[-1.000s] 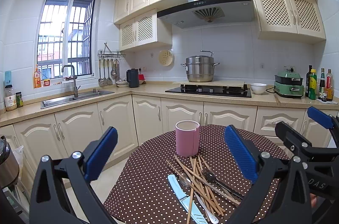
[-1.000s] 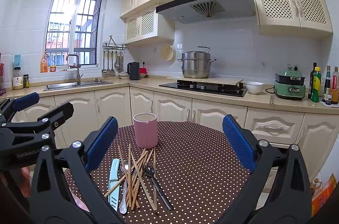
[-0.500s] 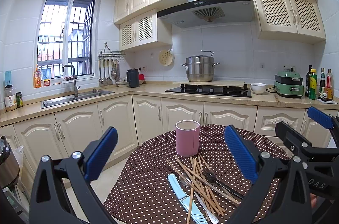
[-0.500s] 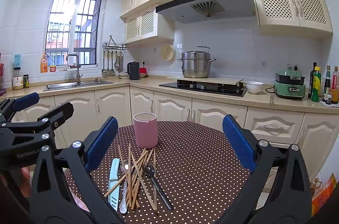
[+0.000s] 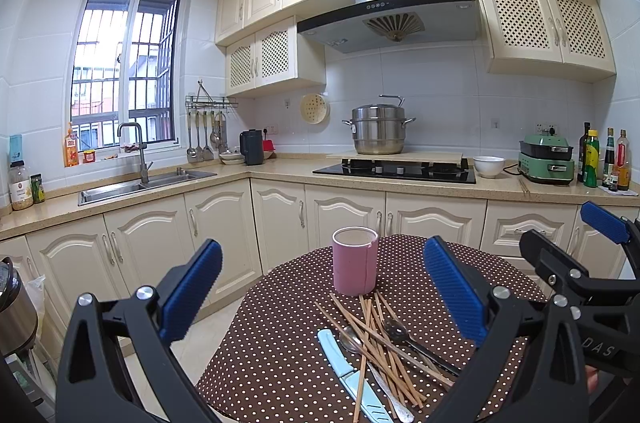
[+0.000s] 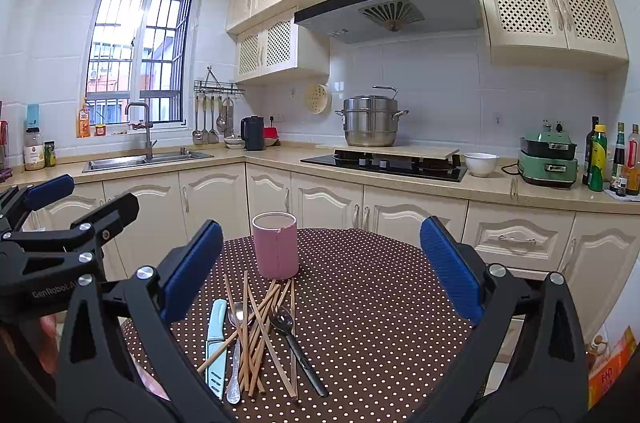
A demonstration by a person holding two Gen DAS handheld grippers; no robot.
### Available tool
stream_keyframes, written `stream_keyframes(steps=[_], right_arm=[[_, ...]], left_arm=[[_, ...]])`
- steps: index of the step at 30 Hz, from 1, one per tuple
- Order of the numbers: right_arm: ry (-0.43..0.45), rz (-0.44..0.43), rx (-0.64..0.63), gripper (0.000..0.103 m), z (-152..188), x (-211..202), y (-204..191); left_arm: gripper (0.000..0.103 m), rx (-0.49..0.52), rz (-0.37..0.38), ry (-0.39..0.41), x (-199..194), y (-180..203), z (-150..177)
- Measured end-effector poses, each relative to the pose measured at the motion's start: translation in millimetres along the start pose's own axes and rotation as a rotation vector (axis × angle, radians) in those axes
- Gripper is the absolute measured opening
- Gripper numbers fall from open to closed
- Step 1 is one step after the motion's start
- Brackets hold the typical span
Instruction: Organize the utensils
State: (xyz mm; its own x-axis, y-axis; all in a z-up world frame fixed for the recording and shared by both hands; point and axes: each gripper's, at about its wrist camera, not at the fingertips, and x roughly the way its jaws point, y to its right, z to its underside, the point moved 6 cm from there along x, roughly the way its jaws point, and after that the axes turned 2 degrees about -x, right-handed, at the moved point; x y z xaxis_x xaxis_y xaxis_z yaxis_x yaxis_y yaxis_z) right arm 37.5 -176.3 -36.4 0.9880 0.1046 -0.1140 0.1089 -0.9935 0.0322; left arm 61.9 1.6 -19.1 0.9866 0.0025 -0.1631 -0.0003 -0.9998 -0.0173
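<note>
A pink cup (image 5: 355,261) (image 6: 275,245) stands upright on a round table with a brown dotted cloth (image 5: 280,355) (image 6: 372,303). In front of it lies a loose pile: several wooden chopsticks (image 5: 376,339) (image 6: 256,327), a light blue knife (image 5: 348,375) (image 6: 216,339), a silver spoon (image 6: 236,351) and a black-handled spoon (image 5: 416,343) (image 6: 296,343). My left gripper (image 5: 322,297) is open above the table's near edge, nothing between its blue pads. My right gripper (image 6: 320,277) is open too, hovering over the pile. Each gripper shows at the side of the other's view.
Cream kitchen cabinets run behind the table. The counter holds a sink (image 5: 140,183), a steel pot (image 5: 378,129) on the hob, a white bowl (image 5: 488,167), a green appliance (image 5: 546,159) and bottles (image 5: 604,163). Floor shows left of the table.
</note>
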Motion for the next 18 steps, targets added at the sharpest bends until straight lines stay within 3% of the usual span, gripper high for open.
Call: stream_keyframes(steps=[18], right_arm=[[-0.004,-0.003,0.004,0.097,-2.7,0.9,-2.9]], left_arm=[[0.099,0.001,-0.003,-0.001,0.3,-4.1,1.0]])
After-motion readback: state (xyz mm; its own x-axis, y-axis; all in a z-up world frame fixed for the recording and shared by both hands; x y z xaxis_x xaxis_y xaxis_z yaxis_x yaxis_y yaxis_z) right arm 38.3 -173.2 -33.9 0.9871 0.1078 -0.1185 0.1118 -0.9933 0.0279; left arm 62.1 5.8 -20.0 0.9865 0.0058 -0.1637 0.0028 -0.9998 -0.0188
